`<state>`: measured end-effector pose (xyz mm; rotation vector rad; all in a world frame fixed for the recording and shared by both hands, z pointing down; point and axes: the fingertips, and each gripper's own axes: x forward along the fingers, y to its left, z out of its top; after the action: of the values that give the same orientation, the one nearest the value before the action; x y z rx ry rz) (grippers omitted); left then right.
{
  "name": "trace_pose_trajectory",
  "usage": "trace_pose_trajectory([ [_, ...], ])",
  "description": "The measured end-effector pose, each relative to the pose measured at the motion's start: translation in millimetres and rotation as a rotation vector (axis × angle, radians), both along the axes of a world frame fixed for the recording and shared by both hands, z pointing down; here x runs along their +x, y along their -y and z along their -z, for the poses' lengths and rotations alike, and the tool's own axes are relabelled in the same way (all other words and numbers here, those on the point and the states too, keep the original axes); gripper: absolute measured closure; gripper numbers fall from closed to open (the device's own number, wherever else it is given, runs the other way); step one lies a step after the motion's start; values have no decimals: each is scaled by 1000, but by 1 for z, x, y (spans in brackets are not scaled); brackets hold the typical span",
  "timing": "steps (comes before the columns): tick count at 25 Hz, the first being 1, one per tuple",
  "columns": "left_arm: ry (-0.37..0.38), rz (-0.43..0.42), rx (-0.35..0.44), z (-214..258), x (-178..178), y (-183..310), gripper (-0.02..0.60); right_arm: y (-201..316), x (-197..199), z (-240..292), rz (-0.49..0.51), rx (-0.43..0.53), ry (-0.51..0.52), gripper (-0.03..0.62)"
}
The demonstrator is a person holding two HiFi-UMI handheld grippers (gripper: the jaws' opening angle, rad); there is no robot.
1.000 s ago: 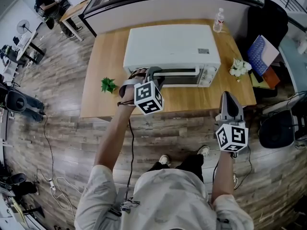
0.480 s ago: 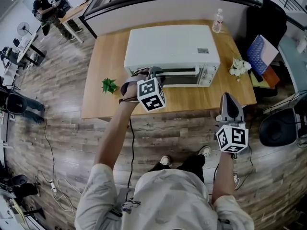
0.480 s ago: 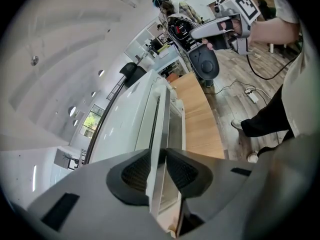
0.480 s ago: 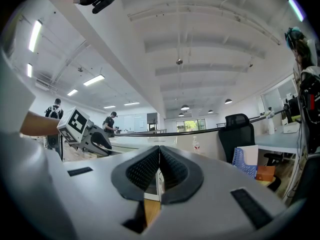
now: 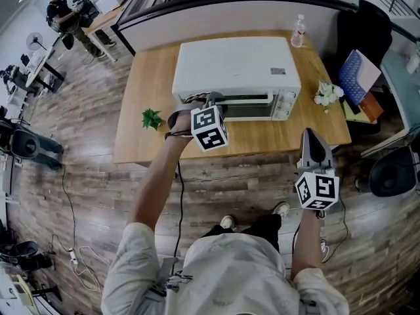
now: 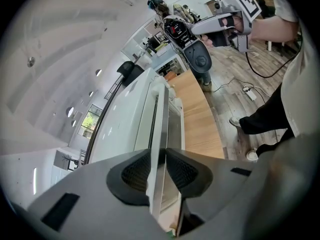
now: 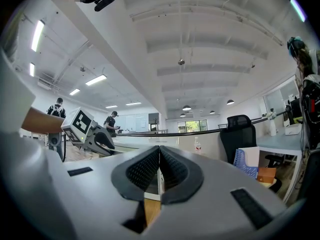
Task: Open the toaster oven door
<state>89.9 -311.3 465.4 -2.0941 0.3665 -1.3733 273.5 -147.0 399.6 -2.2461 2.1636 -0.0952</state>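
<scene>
- Open office, wood-plank floor [image 5: 85,176]; desks and people far off, beyond the toaster oven's back-left.
- Wooden table [image 5: 147,77] carries everything; low partition wall runs behind it.
- White toaster oven [image 5: 233,64] sits mid-table, front facing the person.
- Black chair [image 5: 371,21] off the oven's back-right, past the table edge.
- Oven door [image 5: 248,108] upright against the oven's front; door handle [image 6: 159,119] is a bar across the door's top edge.
- Left gripper [image 6: 159,166] at the oven's front-left, pads pinching the door handle from both sides.
- Right gripper [image 7: 159,159] well clear of the oven, out past the table's front edge to the oven's right; jaws pressed together, nothing between them.
- Water bottle [image 5: 299,29] just off the oven's back-right corner.
- White flowers [image 5: 326,92] right of the oven, near the table's right edge.
- Small green plant [image 5: 151,118] left of the oven's front corner, apart from it.
</scene>
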Motion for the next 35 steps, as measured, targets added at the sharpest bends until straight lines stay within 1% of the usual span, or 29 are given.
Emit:
trace_pose_trajectory([
  [2, 8, -4, 2, -1, 0, 0, 471, 0, -2, -2, 2, -3, 4, 571],
  [6, 65, -27, 3, -2, 2, 0, 472, -1, -9, -6, 19, -13, -5, 571],
  [8, 79, -32, 11, -3, 3, 1, 476, -1, -11, -7, 24, -14, -6, 571],
  [13, 63, -25, 24, -2, 3, 0, 476, -4, -12, -6, 23, -16, -8, 571],
  [20, 62, -23, 34, -1, 2, -1, 476, -5, -18, -4, 26, -18, -15, 571],
  [24, 67, -26, 36, -1, 1, -7, 477, -5, -21, -2, 28, -20, -21, 571],
  [29, 65, -31, 39, -4, -1, -14, 479, -2, -28, -4, 35, -27, -55, 571],
  [32, 80, -31, 38, -6, -2, -18, 480, 0, -33, -5, 44, -31, -57, 571],
  [35, 76, -31, 47, -7, -3, -22, 480, 2, -34, -5, 48, -33, -58, 571],
])
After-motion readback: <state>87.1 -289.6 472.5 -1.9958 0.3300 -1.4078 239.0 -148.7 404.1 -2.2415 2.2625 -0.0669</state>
